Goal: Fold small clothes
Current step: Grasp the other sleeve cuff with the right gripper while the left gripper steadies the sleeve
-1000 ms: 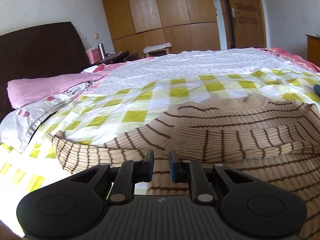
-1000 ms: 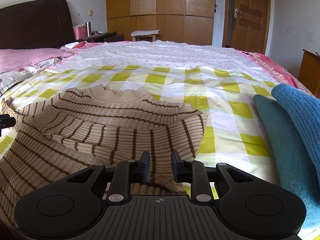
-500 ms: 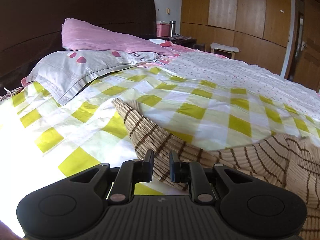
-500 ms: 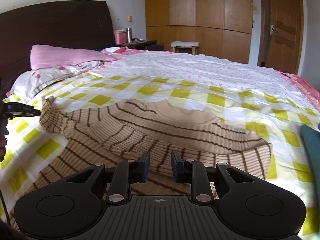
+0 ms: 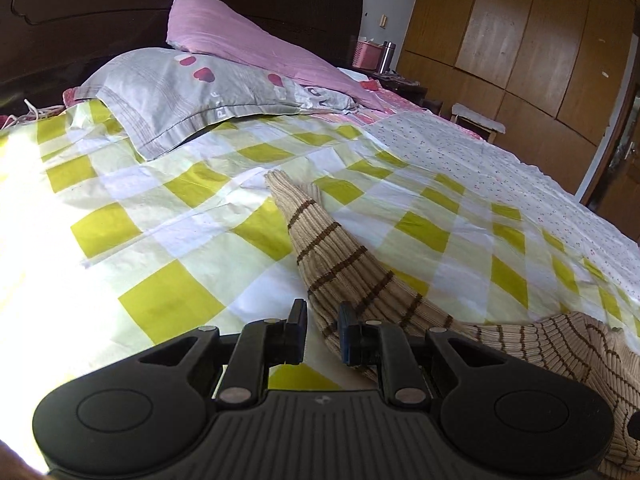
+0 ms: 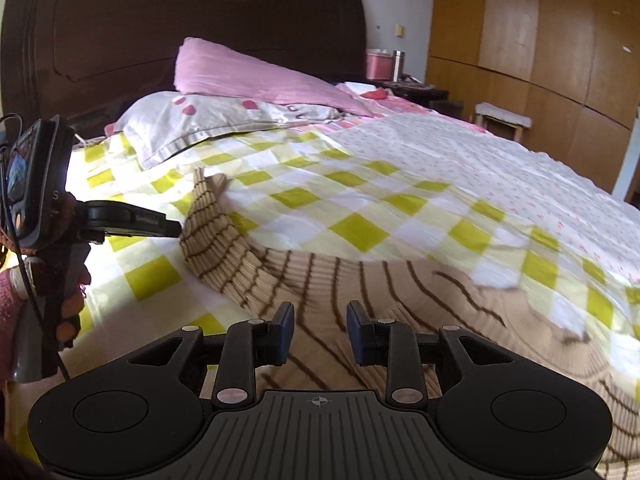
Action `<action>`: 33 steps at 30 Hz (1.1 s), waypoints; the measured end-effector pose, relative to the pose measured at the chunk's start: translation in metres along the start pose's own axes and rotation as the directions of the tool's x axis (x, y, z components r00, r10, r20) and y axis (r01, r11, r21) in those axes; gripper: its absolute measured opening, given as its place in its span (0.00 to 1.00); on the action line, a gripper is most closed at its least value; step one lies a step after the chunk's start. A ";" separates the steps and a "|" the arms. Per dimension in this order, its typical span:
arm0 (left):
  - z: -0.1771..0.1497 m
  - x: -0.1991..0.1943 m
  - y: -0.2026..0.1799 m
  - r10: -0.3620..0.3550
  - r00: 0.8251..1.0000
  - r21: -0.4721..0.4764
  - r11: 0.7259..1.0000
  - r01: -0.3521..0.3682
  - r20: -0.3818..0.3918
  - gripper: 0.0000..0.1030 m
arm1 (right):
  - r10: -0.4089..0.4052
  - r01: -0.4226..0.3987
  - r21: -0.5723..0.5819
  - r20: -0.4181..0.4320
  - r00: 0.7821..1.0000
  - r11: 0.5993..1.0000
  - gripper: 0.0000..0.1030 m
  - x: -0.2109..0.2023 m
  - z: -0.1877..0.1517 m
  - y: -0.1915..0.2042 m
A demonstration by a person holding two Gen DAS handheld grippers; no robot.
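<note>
Sweater [image 6: 392,280] is spread on bed [image 5: 168,248], no fold visible yet. Sleeve [image 5: 332,256] is pinched in nearly-shut left gripper [image 5: 323,326]; right gripper [image 6: 319,330] is opening, empty, w/ folding left.

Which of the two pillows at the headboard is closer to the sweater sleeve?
The grey pillow with red hearts. It lies in front, on the checked sheet, towards the sleeve; the plain pink pillow leans behind it.

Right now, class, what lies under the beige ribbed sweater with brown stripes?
The beige ribbed sweater with brown stripes lies on the yellow-and-white checked bedsheet, which shows all around it. Whatever lies directly beneath the knit is covered.
</note>
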State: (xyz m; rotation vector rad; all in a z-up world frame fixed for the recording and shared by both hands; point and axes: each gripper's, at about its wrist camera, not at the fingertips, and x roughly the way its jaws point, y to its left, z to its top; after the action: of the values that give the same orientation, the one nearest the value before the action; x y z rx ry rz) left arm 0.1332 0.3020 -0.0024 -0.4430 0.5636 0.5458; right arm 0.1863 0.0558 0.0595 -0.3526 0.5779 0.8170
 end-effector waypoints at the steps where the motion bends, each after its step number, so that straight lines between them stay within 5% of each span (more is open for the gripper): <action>1: 0.003 0.002 0.005 0.004 1.000 -0.006 1.000 -0.004 0.001 0.22 | 0.018 -0.018 -0.017 -0.001 1.000 1.000 0.28 0.008 0.008 0.007; 16: 0.024 0.007 0.061 0.013 0.999 -0.082 0.997 -0.009 0.042 0.22 | 0.237 -0.242 -0.078 -0.069 0.969 0.967 0.29 0.158 0.118 0.089; 24: 0.027 0.015 0.076 0.007 0.999 -0.121 0.993 -0.002 0.039 0.22 | 0.223 -0.247 -0.154 -0.157 0.962 0.957 0.34 0.220 0.137 0.132; 27: 0.027 0.017 0.079 0.006 0.999 -0.128 0.992 0.000 0.043 0.22 | 0.200 -0.237 -0.157 -0.221 0.954 0.959 0.24 0.233 0.138 0.138; 29: 0.027 0.018 0.079 0.005 0.999 -0.124 0.992 0.001 0.044 0.22 | 0.191 -0.231 -0.147 -0.245 0.951 0.962 0.06 0.235 0.138 0.136; 33: 0.027 0.017 0.079 -0.001 0.999 -0.121 0.993 0.008 0.050 0.22 | 0.205 -0.226 -0.086 -0.203 0.957 0.970 0.06 0.215 0.145 0.121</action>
State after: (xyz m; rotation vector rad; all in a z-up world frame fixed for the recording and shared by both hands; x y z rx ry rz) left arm 0.1085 0.3829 -0.0114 -0.5444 0.4828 0.5873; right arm 0.2610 0.3309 0.0346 -0.4778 0.7641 1.0347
